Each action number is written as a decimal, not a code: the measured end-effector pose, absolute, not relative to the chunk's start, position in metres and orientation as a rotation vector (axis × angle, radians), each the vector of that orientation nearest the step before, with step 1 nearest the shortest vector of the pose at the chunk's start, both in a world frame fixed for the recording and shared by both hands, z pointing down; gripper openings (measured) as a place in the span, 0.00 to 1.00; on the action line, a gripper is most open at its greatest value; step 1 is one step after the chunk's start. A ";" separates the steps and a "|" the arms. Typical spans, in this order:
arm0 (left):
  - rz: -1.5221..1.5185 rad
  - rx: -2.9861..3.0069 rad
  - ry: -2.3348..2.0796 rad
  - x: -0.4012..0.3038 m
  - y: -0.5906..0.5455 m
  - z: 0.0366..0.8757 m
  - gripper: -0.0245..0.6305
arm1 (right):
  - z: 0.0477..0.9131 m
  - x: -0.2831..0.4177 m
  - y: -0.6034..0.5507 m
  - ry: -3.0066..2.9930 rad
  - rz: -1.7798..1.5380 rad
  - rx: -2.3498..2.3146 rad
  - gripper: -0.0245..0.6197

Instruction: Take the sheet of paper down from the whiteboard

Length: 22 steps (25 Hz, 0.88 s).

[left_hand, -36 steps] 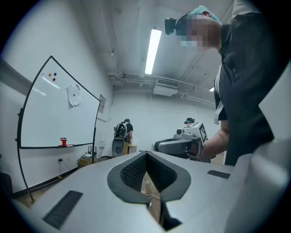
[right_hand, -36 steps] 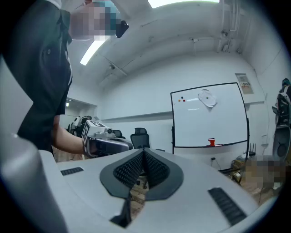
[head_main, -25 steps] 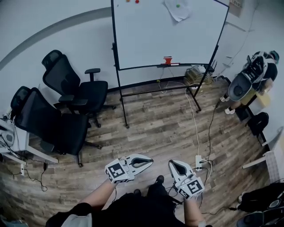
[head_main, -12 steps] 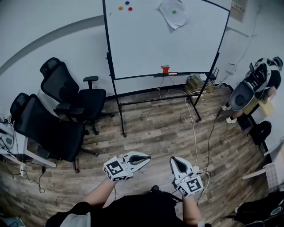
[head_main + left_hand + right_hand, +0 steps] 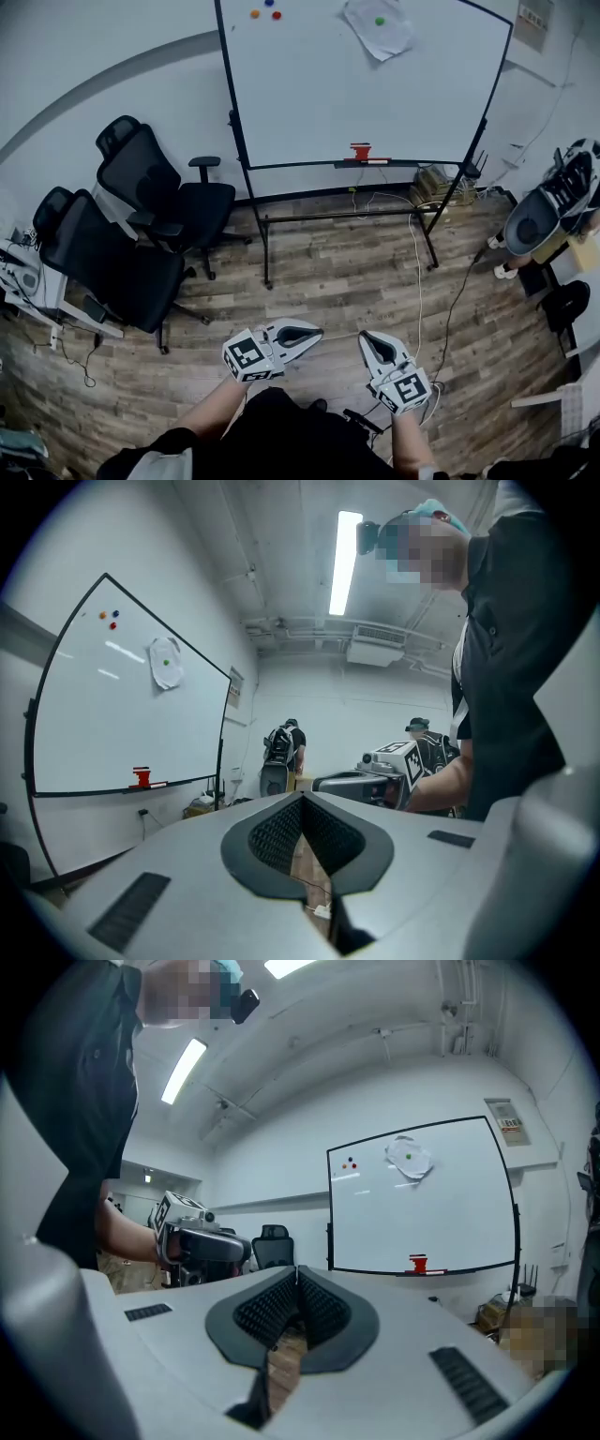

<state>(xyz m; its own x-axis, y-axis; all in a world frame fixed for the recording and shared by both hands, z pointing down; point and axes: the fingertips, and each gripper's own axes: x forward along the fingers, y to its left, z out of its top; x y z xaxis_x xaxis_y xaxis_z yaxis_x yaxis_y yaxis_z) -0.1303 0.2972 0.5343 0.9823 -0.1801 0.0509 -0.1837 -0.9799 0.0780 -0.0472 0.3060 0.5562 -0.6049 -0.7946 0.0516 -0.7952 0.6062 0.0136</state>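
A crumpled white sheet of paper (image 5: 377, 26) hangs near the top of the whiteboard (image 5: 356, 94), pinned by a green magnet (image 5: 380, 21). The paper (image 5: 166, 664) shows far off in the left gripper view, and the paper (image 5: 410, 1160) shows the same way in the right gripper view. My left gripper (image 5: 317, 331) and right gripper (image 5: 362, 339) are held low in front of me, well short of the board, both shut with nothing between the jaws. They point level, roughly toward each other's side.
Two black office chairs (image 5: 159, 202) stand left of the whiteboard. A red eraser (image 5: 361, 151) sits on the board's tray. Cables (image 5: 417, 253) and a power strip lie on the wood floor at the right. A person (image 5: 553, 211) bends over at the far right.
The whiteboard and chairs have shifted in the head view as I walked across the floor; both grippers stay shut and held in the same pose before me.
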 end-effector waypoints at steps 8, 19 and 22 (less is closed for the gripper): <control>0.076 3.009 -0.281 -0.105 0.247 0.551 0.05 | 0.575 -0.027 0.261 -2.778 0.087 1.356 0.07; -0.035 3.035 -0.227 -0.078 0.100 0.532 0.05 | 0.564 0.015 0.127 -2.692 0.096 1.465 0.07; -0.070 3.050 -0.197 -0.074 0.056 0.523 0.05 | 0.553 0.018 0.082 -2.682 0.065 1.482 0.07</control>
<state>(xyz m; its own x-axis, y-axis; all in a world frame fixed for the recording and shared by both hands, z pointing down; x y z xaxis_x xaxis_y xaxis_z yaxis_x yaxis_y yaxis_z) -0.0742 0.0558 0.5227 0.9907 -0.1303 -0.0403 -0.1264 -0.9881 0.0875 0.0180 0.0821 0.5533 -0.5301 -0.8434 0.0875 -0.8467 0.5321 -0.0002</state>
